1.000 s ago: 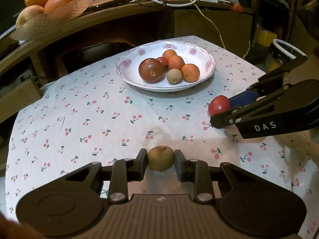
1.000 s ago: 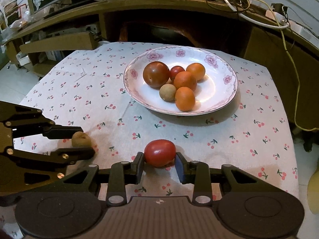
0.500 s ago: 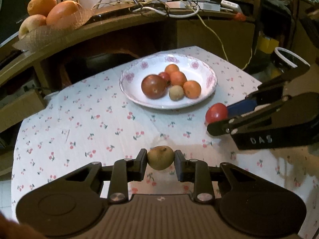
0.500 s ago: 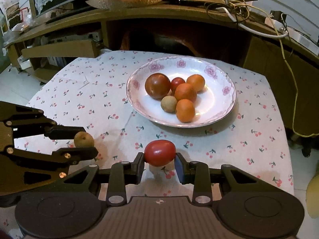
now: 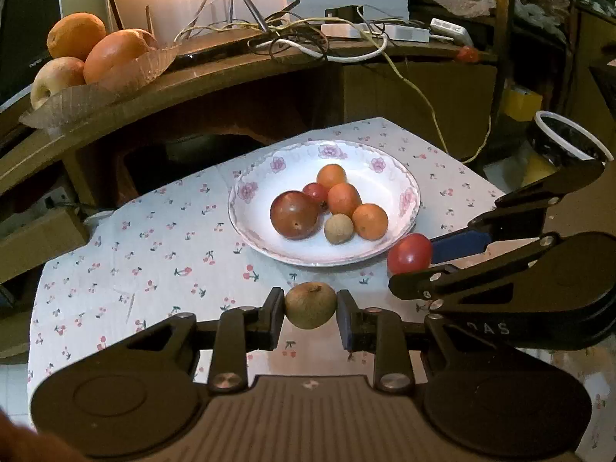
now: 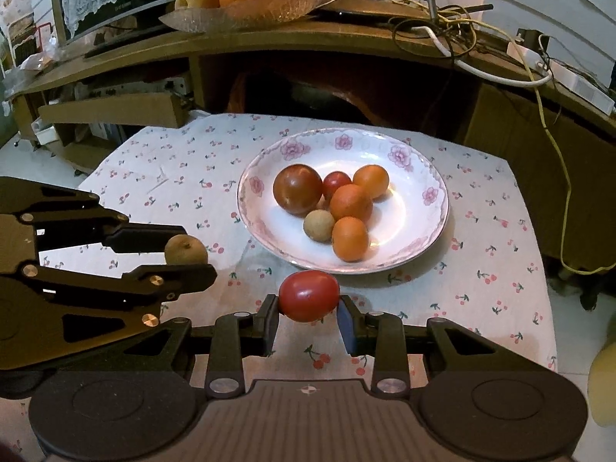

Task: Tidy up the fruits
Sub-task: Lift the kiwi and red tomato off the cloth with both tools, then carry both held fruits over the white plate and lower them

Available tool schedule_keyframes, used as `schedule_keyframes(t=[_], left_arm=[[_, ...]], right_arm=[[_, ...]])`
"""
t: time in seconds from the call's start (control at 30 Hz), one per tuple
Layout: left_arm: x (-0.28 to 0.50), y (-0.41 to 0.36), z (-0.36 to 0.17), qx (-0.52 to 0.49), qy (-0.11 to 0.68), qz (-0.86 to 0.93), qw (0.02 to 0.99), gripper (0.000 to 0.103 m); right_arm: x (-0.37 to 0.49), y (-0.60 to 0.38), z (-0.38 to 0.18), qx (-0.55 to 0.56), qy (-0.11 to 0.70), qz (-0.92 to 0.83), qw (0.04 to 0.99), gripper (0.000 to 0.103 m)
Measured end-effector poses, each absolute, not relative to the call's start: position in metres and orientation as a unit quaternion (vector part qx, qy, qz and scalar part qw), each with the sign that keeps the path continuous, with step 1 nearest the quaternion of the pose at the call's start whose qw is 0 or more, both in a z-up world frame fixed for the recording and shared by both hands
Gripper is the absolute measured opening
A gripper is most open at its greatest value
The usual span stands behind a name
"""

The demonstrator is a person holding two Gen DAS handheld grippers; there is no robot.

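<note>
My left gripper (image 5: 310,315) clamps a small brownish-green fruit (image 5: 310,305) at six o'clock. At twelve o'clock from it sits a floral plate (image 5: 408,200) holding six fruits on a cherry-print tablecloth (image 5: 154,254). At three o'clock, my right gripper (image 5: 414,261) pinches a red tomato (image 5: 409,253) beside the plate's rim.

Bare tablecloth (image 6: 481,238) was left right of the plate (image 6: 431,227); its fruit pile (image 6: 338,200) and the desk edge (image 6: 308,44) behind blocked passage.
</note>
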State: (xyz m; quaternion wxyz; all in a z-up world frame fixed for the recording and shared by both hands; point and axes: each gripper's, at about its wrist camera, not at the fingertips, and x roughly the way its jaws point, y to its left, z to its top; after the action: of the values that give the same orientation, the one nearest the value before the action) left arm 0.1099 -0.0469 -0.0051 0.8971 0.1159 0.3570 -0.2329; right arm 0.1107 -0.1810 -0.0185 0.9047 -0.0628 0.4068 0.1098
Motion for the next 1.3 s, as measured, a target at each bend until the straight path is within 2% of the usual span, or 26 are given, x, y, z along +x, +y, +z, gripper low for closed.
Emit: schedule_keyframes(t=[1.3], left_arm=[[0.17,-0.082,0.008,0.115,0.34,-0.203,0.911,0.034]], right_arm=[[0.162,-0.207,0.0,-0.041,0.375,0.042,0.925,0.035]])
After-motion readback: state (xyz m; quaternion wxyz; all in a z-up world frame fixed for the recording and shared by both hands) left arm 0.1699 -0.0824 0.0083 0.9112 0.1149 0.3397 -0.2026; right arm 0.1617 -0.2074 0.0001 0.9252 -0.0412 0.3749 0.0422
